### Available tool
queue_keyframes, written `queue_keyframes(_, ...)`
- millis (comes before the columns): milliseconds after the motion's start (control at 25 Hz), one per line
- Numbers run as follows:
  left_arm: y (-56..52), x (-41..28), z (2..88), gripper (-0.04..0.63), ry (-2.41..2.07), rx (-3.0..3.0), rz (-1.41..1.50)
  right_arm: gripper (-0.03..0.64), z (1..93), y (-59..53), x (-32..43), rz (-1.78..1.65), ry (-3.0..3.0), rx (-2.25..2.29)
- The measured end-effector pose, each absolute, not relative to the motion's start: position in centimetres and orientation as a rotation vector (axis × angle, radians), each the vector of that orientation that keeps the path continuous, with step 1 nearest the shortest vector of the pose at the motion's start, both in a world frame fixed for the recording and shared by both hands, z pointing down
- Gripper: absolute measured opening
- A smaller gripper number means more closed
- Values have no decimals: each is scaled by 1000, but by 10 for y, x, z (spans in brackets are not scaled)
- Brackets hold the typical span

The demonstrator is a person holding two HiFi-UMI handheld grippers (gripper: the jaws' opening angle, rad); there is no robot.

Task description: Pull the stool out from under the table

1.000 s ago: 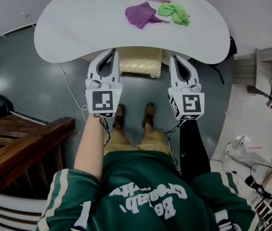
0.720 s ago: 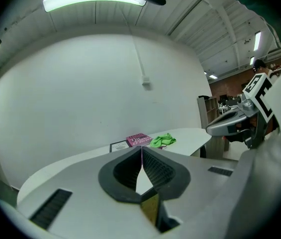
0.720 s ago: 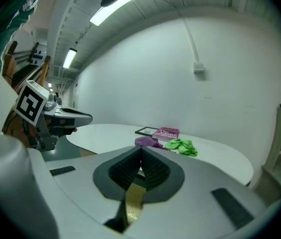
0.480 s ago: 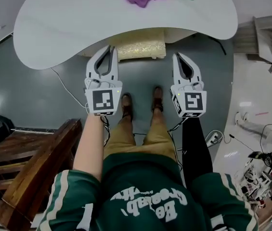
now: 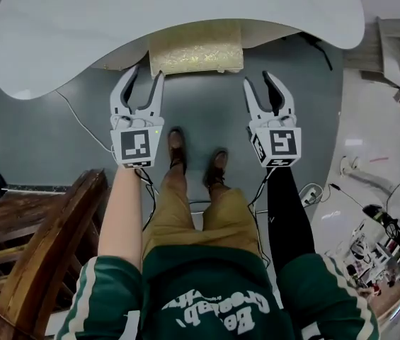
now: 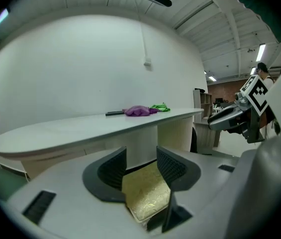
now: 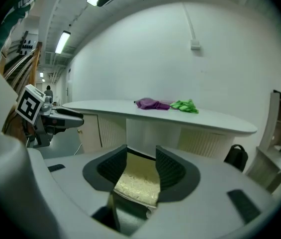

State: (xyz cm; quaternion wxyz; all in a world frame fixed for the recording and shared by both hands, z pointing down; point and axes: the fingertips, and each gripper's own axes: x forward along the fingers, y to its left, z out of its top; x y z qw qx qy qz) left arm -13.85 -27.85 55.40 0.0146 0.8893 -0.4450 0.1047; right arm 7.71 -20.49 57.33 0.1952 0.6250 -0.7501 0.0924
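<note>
The stool [image 5: 196,48] has a gold patterned top and stands partly under the front edge of the white table [image 5: 58,41]. My left gripper [image 5: 145,76] hangs just short of the stool's left corner, its jaws opening with nothing between them. My right gripper [image 5: 262,83] is to the right of the stool, jaws also opening and empty. In the left gripper view the stool [image 6: 147,193] shows beyond the gap of my left gripper [image 6: 141,166]. The right gripper view shows the stool [image 7: 138,183] past my right gripper [image 7: 141,166] in the same way.
A purple cloth [image 7: 152,103] and a green cloth [image 7: 184,105] lie on the table. The person's feet [image 5: 177,144] stand behind the stool. Dark wooden furniture [image 5: 37,246] is at the left, a cable [image 5: 79,122] on the floor, a black bag [image 7: 236,156] and clutter [image 5: 391,239] at the right.
Both grippers' jaws, shut in the earlier frames, now stand apart. The table and stool have slid up in the head view, and the person's feet have shifted.
</note>
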Motion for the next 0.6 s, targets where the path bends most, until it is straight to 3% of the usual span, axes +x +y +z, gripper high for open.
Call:
queue_keyframes(280, -282, -127, 661, 276, -1388, 2672, 385, 249, 683, -213, 119, 347, -2106, 1717)
queue_keyframes(600, -284, -136, 790, 282, -1376, 2602, 495, 312, 813, -220, 142, 400, -2055, 1694)
